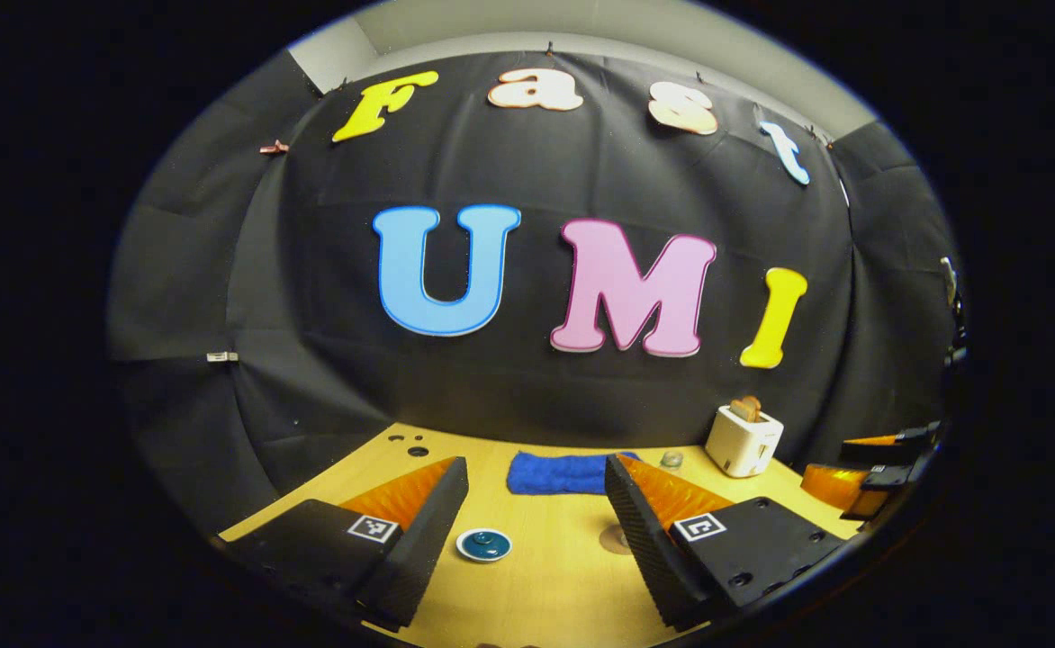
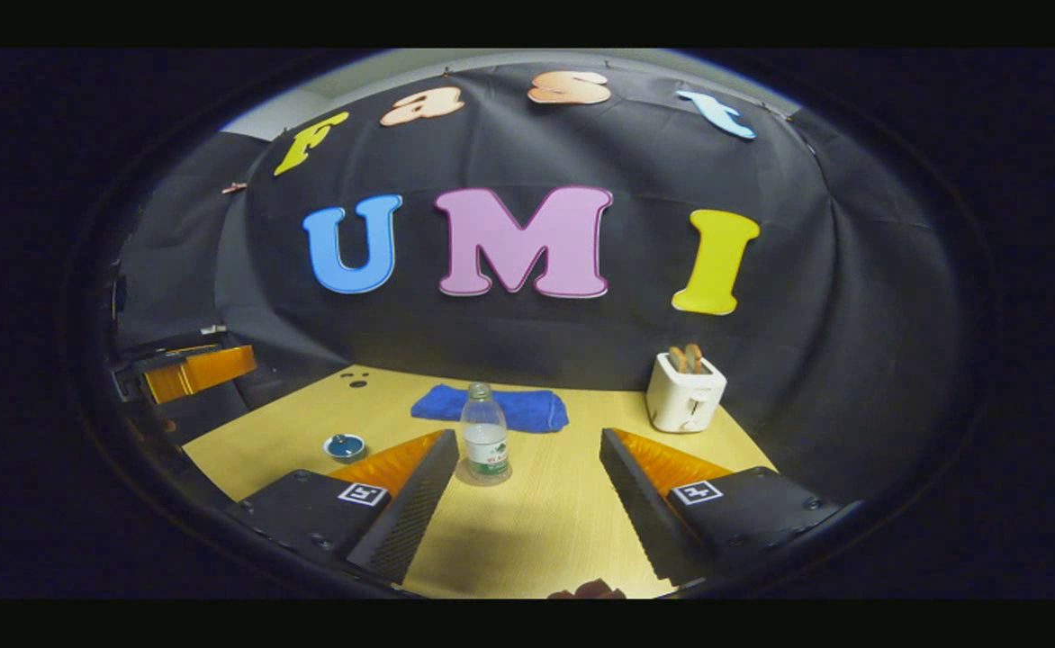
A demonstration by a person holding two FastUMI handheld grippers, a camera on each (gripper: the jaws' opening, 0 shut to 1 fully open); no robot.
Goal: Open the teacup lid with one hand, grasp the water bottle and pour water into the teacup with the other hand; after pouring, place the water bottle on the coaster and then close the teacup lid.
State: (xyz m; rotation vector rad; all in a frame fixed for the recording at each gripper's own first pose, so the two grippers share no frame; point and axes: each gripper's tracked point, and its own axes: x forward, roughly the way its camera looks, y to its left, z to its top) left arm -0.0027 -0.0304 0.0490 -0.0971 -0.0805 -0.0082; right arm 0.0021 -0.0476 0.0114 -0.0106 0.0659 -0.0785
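Teal and glossy, the teacup lid (image 1: 483,544) sits low on the wooden surface (image 1: 545,576), just inside your left gripper (image 1: 536,526)'s left finger and a little ahead of the tips. Those fingers stand wide apart and hold nothing. Judging by this, the lid lift has not begun, so shift the gripper leftward until the lid's knob lies midway between the fingers, then come down squarely and close gently; the glaze will likely be slippery.

Moving rightward, the water bottle (image 2: 484,435) stands upright, seemingly on the coaster, before a folded blue towel (image 2: 491,407). It lies just ahead of your right gripper (image 2: 527,499), near the left fingertip. These fingers are likewise spread wide and empty. Centre them on the bottle's body before closing. A white toaster (image 2: 685,391) stands farther right.
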